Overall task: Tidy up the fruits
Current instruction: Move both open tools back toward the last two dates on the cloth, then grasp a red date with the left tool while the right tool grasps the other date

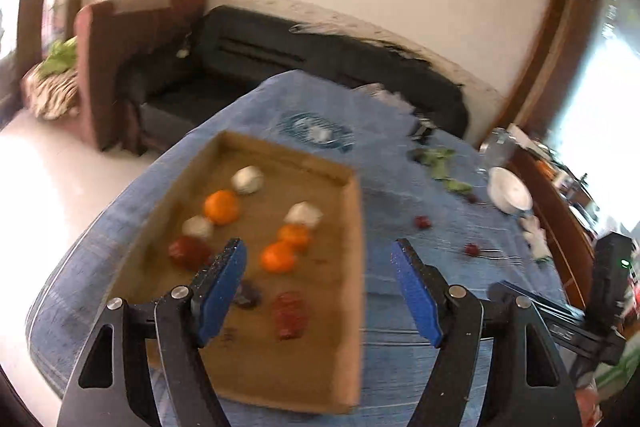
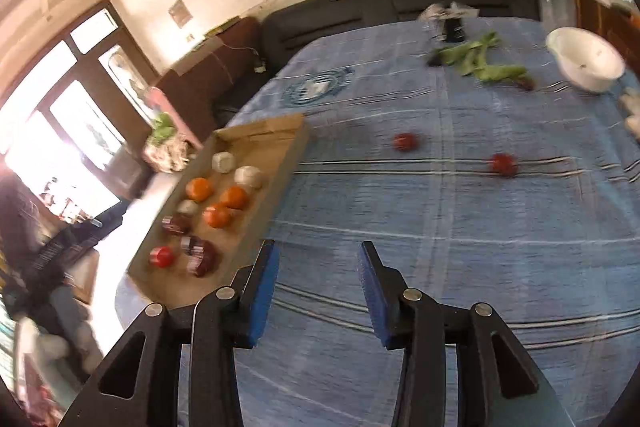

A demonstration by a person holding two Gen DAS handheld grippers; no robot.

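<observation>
Left gripper [image 1: 318, 259]: your jaws stand spread over the tray, nothing between the blue pads
Right gripper [image 2: 318, 267]: your jaws stand parted and empty, low centre of frame, above the blue cloth [image 2: 460, 247]
Cardboard tray [image 1: 352, 227]: centre left in the left view; holds three oranges [image 1: 221, 207], white pieces and dark red fruits
Loose fruit: two red fruits [image 2: 406, 141] lie on the cloth, right of the tray, well apart
White bowl [image 2: 584, 65]: upper right, beside green leaves [image 2: 480, 61]
</observation>
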